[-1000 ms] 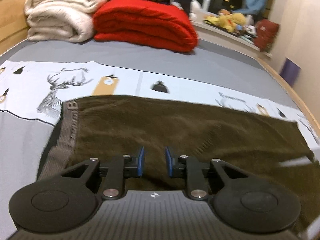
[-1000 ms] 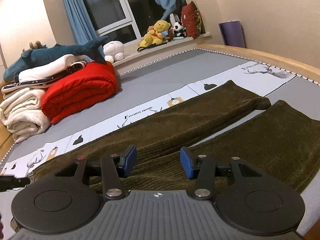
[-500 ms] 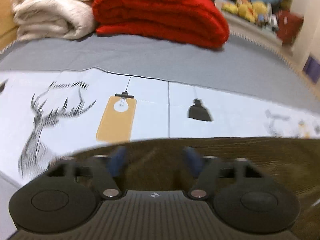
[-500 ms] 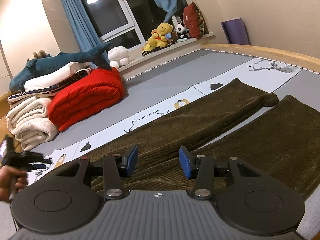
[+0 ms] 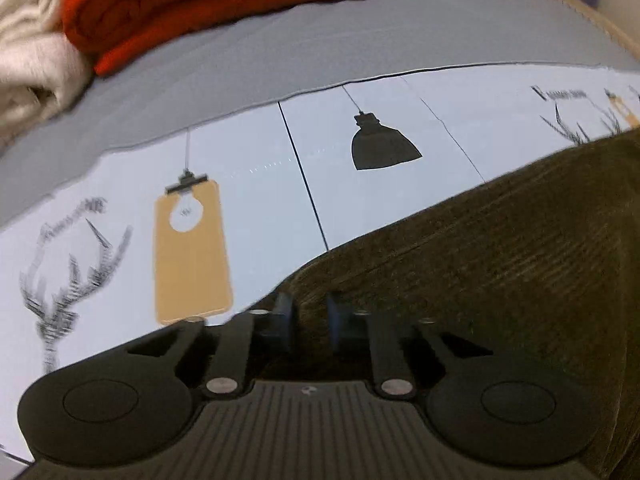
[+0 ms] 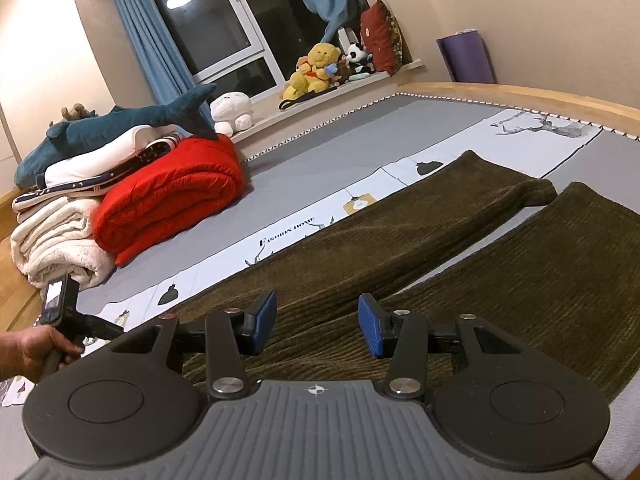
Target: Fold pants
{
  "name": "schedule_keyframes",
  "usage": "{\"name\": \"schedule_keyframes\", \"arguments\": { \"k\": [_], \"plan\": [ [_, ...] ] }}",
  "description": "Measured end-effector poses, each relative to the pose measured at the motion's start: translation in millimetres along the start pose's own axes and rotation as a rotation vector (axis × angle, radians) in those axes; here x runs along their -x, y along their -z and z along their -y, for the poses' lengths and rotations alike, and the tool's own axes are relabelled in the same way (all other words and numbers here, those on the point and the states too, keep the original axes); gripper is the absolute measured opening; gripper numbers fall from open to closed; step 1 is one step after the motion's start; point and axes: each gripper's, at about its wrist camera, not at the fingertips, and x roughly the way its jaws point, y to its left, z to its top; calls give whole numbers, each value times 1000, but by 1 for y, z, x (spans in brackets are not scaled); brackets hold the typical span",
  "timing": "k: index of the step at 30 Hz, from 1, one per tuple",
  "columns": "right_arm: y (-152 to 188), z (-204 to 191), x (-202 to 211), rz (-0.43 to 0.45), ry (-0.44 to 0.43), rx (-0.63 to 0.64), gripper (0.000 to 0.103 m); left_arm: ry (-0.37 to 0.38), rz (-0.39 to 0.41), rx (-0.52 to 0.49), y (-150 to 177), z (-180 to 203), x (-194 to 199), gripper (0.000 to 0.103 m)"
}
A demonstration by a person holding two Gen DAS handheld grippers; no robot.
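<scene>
Dark olive corduroy pants [image 6: 400, 240] lie flat on the bed, both legs stretching away to the right with a narrow gap between them. In the left wrist view the pants [image 5: 500, 260] fill the lower right. My left gripper [image 5: 310, 320] sits at their far edge, its jaws closing, and a fold of the brown cloth is pinched between the blue pads [image 5: 285, 318]. My right gripper [image 6: 317, 324] hovers open over the upper part of the pants, where the legs meet, with nothing between its fingers. A hand [image 6: 34, 350] at the left edge holds the left gripper's handle.
The bed sheet [image 5: 260, 208] is pale with lamp and deer prints, grey beyond. A red quilt [image 6: 172, 204] and a cream blanket [image 6: 56, 240] are stacked at the head, with a plush shark on top. Soft toys line the window sill [image 6: 320, 68]. A wooden bed rim [image 6: 520, 92] runs along the far side.
The left gripper moved across the pants to their far edge, dipped and rolled, opened wide on the way, then closed on the cloth edge. The right gripper stayed put and open.
</scene>
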Motion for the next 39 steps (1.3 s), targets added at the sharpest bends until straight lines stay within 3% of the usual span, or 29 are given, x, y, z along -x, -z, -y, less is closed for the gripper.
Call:
{"name": "schedule_keyframes", "arguments": {
  "k": [6, 10, 14, 15, 20, 21, 22, 24, 26, 28, 34, 39],
  "plan": [
    [0, -3, 1, -3, 17, 3, 48, 1, 155, 81, 17, 5, 80, 15],
    [-1, -4, 3, -5, 24, -11, 48, 36, 233, 111, 63, 30, 157, 14],
    [-1, -3, 8, -8, 20, -25, 48, 84, 220, 217, 137, 66, 209, 13],
    [-1, -3, 10, -9, 17, -19, 48, 89, 208, 250, 153, 75, 214, 0],
    [-2, -2, 16, -28, 16, -33, 48, 115, 177, 449, 230, 100, 212, 0],
    [-2, -2, 17, -32, 21, -41, 48, 142, 180, 500, 241, 98, 211, 8],
    [-2, -2, 18, -37, 22, -50, 48, 172, 179, 557, 248, 95, 209, 24],
    [-3, -2, 21, -42, 12, -59, 49, 225, 185, 697, 258, 83, 208, 41],
    [-3, -2, 24, -45, 3, -61, 49, 260, 216, 795, 259, 72, 208, 49],
    [-2, -3, 25, -47, -3, -56, 49, 290, 242, 870, 257, 65, 204, 65],
    [-2, -1, 17, -87, 2, -74, 49, 335, 267, 1001, 250, 59, 180, 77],
    [-5, 9, 0, -165, 11, -119, 49, 328, 278, 1013, 242, 55, 161, 77]
  ]
}}
